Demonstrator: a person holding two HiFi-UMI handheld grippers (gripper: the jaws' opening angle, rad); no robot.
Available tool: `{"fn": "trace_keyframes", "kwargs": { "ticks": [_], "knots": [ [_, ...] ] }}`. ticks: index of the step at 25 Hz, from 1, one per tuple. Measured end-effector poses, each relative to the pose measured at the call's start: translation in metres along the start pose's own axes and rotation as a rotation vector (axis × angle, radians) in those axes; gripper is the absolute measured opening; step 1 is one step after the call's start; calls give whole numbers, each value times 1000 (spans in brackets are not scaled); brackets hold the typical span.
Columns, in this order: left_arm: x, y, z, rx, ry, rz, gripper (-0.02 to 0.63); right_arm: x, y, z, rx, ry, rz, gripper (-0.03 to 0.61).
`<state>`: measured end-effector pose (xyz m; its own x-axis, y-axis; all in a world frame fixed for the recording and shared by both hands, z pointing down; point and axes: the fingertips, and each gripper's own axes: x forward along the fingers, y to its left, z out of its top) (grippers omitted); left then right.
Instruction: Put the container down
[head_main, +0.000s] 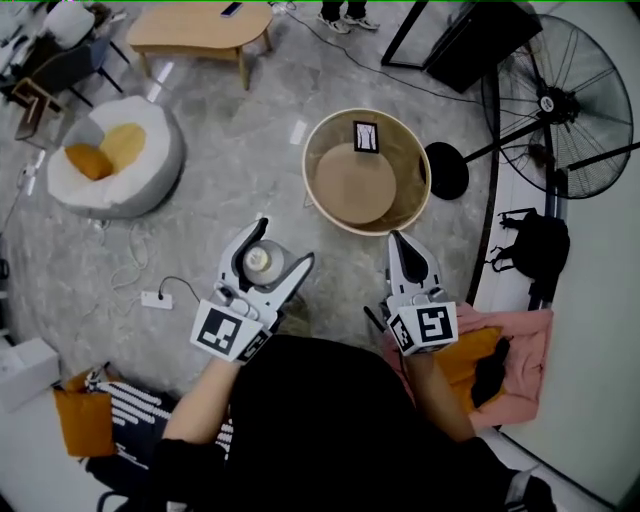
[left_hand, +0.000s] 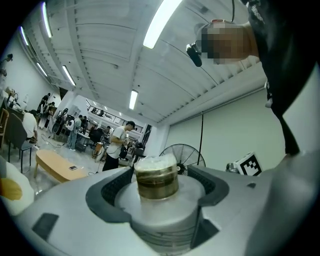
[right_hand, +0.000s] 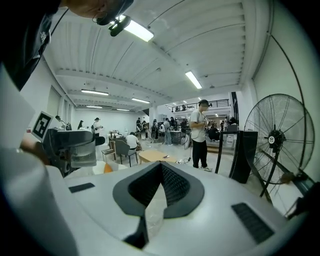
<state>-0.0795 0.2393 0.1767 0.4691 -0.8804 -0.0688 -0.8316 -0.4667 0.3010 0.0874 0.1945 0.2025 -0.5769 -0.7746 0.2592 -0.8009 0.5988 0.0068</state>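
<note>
Container (head_main: 258, 260) | gripped between left tool (head_main: 281, 247) jaws, carried above floor (head_main: 230, 150), not yet set down | right tool (head_main: 398, 242) jaws together, empty, kept clear alongside | basket (head_main: 405, 150) ahead of both tools: likely landing spot

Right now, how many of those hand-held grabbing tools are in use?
2. The left white two-jaw tool clamps a small clear round container; the right white two-jaw tool, jaws together, is held beside it. A round tan basket stands ahead of both.
</note>
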Motion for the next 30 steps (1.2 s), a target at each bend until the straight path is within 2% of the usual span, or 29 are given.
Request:
{"fn": "trace_keyframes", "kwargs": {
  "ticks": [4,9,18,25,30],
  "knots": [
    [7,33,6,0,2,-19,360,35,2,3,-5,18,-36,21],
    [13,60,6,5,13,-39,360,52,1,4,6,33,-74,21],
    [32,91,0,4,18,0,360,79,-8,3,-3,50,-73,21],
    [75,105,-9,41,42,13,360,115,-41,0,17,22,-61,21],
    [130,113,-36,64,90,21,360,139,-87,-2,33,-5,-77,21]
  ]
}}
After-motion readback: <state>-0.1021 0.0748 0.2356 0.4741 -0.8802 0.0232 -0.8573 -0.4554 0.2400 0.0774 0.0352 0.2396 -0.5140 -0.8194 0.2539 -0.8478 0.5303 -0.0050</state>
